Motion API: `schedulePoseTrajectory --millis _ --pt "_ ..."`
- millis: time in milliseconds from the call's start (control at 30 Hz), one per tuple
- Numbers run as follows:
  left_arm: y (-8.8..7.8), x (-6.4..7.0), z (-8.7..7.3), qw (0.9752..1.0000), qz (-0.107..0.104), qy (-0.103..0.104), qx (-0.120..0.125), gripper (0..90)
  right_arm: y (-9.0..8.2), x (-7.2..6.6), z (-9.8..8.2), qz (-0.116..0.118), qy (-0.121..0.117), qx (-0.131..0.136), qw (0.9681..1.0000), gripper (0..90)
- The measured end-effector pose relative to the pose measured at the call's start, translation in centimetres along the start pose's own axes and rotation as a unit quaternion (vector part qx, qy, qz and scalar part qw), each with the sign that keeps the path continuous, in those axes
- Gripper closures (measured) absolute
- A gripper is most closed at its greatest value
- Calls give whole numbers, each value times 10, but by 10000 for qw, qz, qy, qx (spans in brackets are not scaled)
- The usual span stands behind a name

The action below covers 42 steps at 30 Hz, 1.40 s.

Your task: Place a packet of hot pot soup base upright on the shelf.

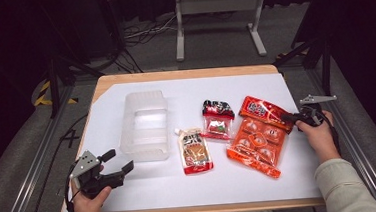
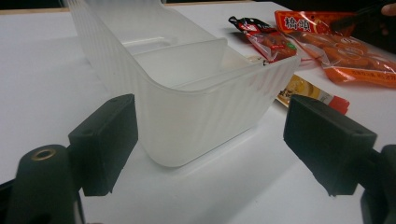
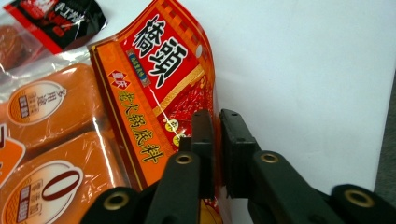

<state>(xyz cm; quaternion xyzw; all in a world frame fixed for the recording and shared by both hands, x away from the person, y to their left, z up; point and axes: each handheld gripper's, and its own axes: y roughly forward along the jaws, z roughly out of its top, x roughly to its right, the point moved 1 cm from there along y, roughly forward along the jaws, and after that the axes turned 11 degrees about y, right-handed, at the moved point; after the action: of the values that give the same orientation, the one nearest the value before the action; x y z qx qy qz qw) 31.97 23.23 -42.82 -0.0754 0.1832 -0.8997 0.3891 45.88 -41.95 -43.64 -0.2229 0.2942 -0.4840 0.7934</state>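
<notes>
A large orange-red packet [image 1: 258, 136] of several sealed blocks lies at the right of the white sheet. My right gripper [image 1: 286, 117] is shut on its upper right edge. In the right gripper view the two jaws [image 3: 217, 140] pinch the packet's printed red header [image 3: 154, 84] between them. My left gripper [image 1: 118, 161] rests at the front left, open, just short of a clear plastic bin [image 1: 144, 124]. In the left gripper view the bin's rounded near corner [image 2: 187, 93] stands between and beyond the two wide-apart pads [image 2: 107, 135], and neither pad touches it.
A brown and red sauce pouch [image 1: 195, 151] lies right of the bin. A small packet with a black top [image 1: 218, 120] sits behind it, beside the orange packet. The wooden table's edge [image 1: 193, 210] runs along the front. A metal stand [image 1: 217, 18] is on the floor beyond.
</notes>
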Motion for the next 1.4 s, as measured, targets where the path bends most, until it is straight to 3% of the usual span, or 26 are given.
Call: schedulePoseTrajectory --millis 133,267,333,467,567,600,700,767,833,1067,1133,1233,1400 --pt "-1 1 0 9998 133 155 20 227 -1 -2 0 29 -139 25 9999 896" --pt "-4 0 0 9992 360 147 45 244 -4 0 -2 182 8 91 9998 900" --pt "-6 -1 1 9996 231 127 113 308 -5 -1 -1 153 15 89 9998 900" --pt "-7 -1 2 9998 145 67 127 305 -10 -6 2 85 -53 119 9999 900" --pt "-8 0 5 9999 91 68 114 273 -18 -9 5 113 23 182 9998 900" --pt "-8 0 5 9999 91 68 114 302 -18 -9 5 113 23 182 9998 900" --pt "-13 0 15 9994 -222 93 251 259 -34 -13 11 197 207 332 9990 900" --pt "-13 2 17 9986 -267 168 436 249 -41 -15 15 219 197 388 9988 900" --pt "-12 6 18 9976 -318 129 607 245 -48 -20 19 257 118 437 9986 900" --pt "-11 12 29 9983 -311 73 490 195 -76 -42 32 362 -140 663 9970 900" --pt "-9 13 31 9980 -515 -319 163 168 -88 -53 37 402 -330 744 9959 900" --pt "-9 16 33 9987 -421 -157 227 158 -102 -66 42 462 -503 830 9942 900" --pt "-10 26 42 9986 -466 23 244 100 -123 -89 49 577 -756 981 9906 900"
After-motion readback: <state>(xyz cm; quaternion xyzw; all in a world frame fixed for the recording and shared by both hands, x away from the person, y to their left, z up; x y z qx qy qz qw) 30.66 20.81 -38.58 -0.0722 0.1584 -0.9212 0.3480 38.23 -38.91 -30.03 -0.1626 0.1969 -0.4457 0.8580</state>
